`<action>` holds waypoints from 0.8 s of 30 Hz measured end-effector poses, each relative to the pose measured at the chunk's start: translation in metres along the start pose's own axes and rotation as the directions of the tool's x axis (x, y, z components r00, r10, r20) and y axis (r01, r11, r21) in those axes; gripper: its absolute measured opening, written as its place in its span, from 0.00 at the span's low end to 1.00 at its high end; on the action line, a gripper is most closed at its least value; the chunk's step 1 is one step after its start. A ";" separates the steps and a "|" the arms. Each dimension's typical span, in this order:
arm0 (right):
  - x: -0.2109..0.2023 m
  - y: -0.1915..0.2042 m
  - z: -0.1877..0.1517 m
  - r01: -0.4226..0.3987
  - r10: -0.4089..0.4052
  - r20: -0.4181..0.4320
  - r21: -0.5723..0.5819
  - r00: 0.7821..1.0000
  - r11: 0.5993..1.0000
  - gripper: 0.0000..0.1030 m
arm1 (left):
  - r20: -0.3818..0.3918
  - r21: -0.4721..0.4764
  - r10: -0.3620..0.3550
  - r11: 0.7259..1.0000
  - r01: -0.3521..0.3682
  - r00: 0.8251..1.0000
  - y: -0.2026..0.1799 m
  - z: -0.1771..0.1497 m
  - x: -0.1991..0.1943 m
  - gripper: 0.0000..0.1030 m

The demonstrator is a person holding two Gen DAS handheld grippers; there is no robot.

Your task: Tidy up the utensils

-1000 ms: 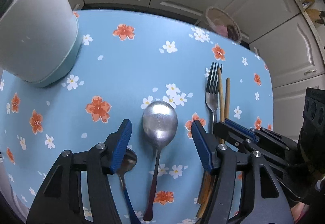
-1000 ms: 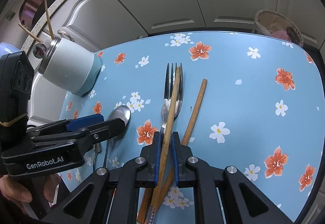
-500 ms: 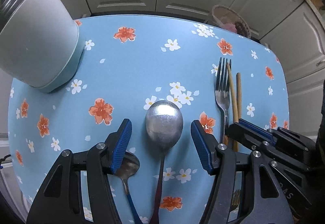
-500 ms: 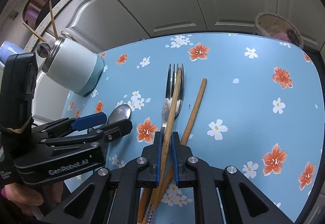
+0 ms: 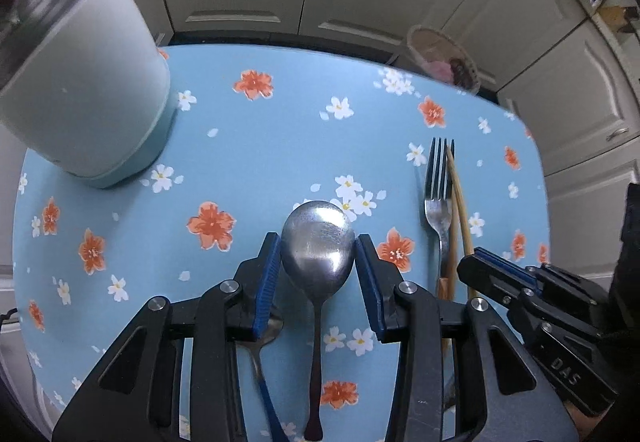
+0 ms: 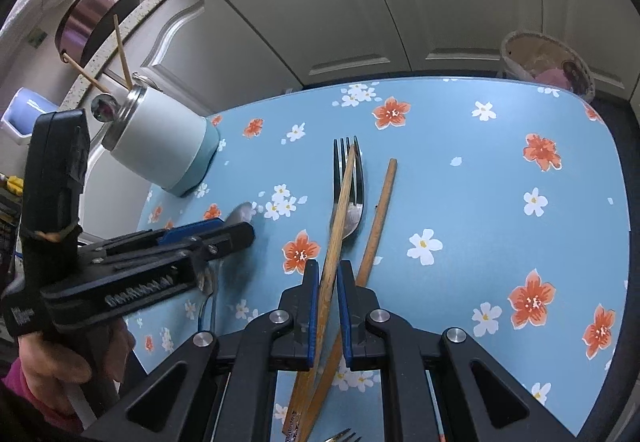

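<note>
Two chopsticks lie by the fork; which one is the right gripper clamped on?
The right gripper is shut on the paler chopstick, the one lying across the fork. The darker chopstick lies beside the fork, outside the jaws.

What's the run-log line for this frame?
left gripper: closing on big spoon bowl | right gripper: shut on chopstick | holder cup: upright

A dull, scuffed metal spoon (image 5: 318, 242) is lying between blue rubbery pads (image 5: 267, 282); wooden chopsticks (image 6: 340, 209) are looking matt.
</note>
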State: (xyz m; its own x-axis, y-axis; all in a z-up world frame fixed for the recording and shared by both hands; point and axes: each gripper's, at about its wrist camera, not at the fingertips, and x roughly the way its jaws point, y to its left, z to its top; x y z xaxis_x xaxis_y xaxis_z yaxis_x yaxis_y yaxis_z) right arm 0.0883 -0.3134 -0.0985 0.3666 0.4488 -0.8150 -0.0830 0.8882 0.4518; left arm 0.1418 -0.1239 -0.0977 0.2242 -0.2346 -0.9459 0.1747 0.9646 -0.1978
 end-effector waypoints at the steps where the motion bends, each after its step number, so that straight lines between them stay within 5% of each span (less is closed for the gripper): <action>1: -0.002 0.000 0.000 -0.005 0.005 0.003 0.004 1.000 1.000 0.08 | 0.005 0.002 -0.008 1.000 0.008 1.000 0.001 -0.001 -0.004 0.36; 16: -0.050 0.049 0.008 -0.044 0.050 0.119 -0.055 0.992 0.997 0.07 | 0.125 -0.002 -0.143 0.990 0.144 0.982 0.025 -0.012 -0.081 0.36; 24: -0.035 0.056 0.003 -0.016 0.020 0.079 -0.045 0.997 0.999 0.06 | 0.127 -0.019 -0.153 0.987 0.157 0.980 0.037 -0.023 -0.085 0.36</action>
State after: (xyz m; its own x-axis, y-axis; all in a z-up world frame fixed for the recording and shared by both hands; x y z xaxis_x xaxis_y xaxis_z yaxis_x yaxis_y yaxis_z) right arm 0.0734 -0.2797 -0.0431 0.4368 0.4573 -0.7747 -0.1302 0.8842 0.4486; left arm 0.1069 -0.0652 -0.0311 0.3148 -0.3930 -0.8640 0.1891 0.9180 -0.3486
